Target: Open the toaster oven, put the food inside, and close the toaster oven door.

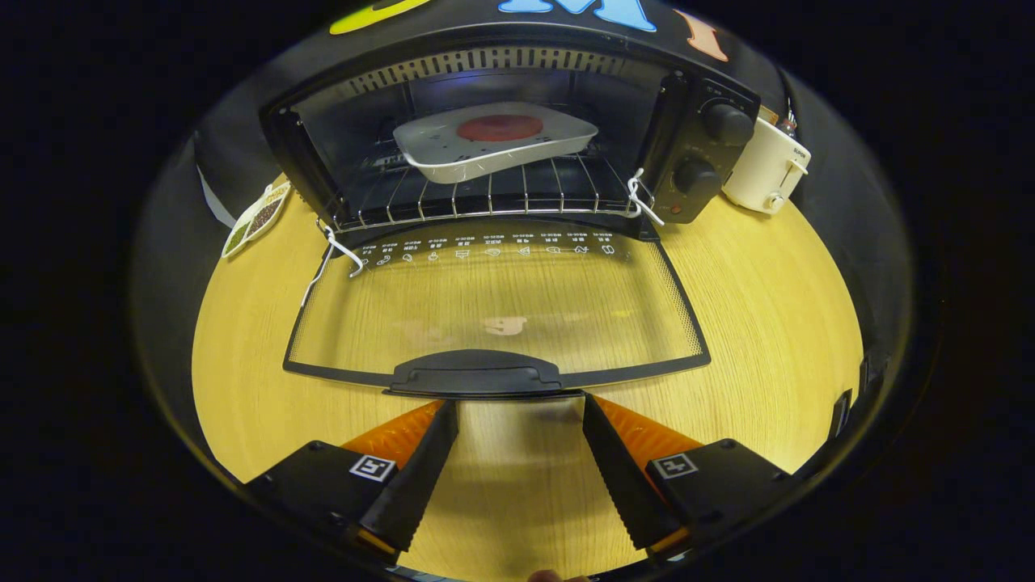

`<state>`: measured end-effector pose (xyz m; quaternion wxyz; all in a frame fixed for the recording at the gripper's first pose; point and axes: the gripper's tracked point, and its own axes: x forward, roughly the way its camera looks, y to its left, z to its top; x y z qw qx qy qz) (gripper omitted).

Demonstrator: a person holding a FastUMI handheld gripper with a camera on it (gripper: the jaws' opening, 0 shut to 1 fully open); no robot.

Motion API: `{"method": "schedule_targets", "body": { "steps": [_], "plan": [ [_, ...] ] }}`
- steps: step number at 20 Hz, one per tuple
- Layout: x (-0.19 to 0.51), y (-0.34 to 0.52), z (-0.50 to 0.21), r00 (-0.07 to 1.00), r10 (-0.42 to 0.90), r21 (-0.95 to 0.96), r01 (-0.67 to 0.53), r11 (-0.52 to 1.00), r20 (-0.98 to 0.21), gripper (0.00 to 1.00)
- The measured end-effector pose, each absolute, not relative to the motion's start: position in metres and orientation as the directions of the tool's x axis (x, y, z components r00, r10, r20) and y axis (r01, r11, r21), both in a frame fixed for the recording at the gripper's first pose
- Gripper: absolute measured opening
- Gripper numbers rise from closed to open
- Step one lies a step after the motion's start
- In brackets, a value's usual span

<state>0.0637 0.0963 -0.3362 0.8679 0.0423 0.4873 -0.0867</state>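
A black toaster oven (695,153) stands on the wooden table (768,323) with its glass door (493,307) folded down flat toward me. Inside, a white tray (493,149) holding a round red piece of food (500,128) rests on the wire rack (485,194). My gripper (517,408) is open, its two fingertips just under the door's black handle (475,373), one on each side of its middle. Nothing lies between the fingers.
A white toaster (768,166) stands right of the oven, close to its knob panel. A small white dish with dark and green fillings (257,218) lies to the oven's left. Bare tabletop stretches on both sides of the lowered door.
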Motion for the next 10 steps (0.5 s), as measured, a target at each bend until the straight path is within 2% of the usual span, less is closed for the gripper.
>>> {"method": "schedule_targets", "body": {
  "steps": [7, 10],
  "plan": [
    [0.057, 0.098, -0.305, 0.536, -0.149, -0.048, 0.197, 0.979, -0.831, 0.99],
    [0.063, 0.098, -0.273, 0.578, -0.151, -0.042, 0.198, 0.979, -0.802, 0.99]
  ]
}}
